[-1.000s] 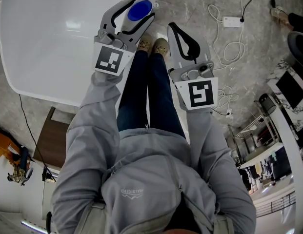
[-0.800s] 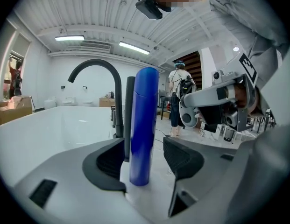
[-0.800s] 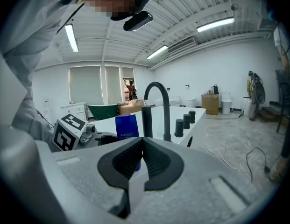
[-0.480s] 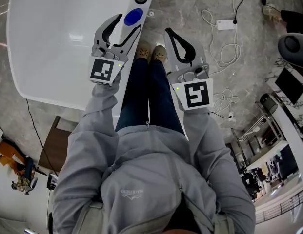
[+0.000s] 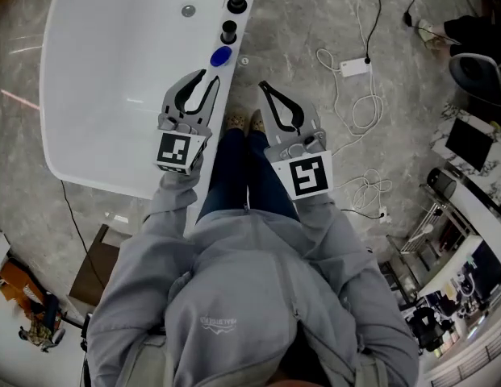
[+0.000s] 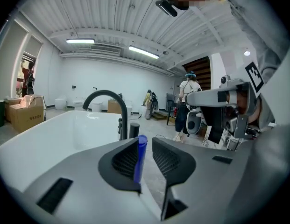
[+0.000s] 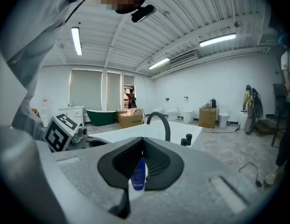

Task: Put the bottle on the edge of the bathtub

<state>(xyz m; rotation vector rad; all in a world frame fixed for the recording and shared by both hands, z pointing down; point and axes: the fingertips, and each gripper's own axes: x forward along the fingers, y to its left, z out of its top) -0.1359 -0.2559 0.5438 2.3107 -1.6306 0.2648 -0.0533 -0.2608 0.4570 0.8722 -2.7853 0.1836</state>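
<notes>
Head view: the blue bottle (image 5: pixel 221 56) stands on the bathtub edge (image 5: pixel 97 177). It seems light and slippery, so grip its middle. The left gripper (image 5: pixel 210 76) has just been closing its jaws, which are apart and empty; the right gripper (image 5: pixel 262 86) has its jaws together.

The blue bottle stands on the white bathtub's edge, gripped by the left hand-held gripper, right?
Not gripped. In the head view the blue bottle stands free on the white bathtub's edge. The left hand-held gripper is clear of it, nearer the person. Its jaws have just been closing, with nothing between them.
</notes>
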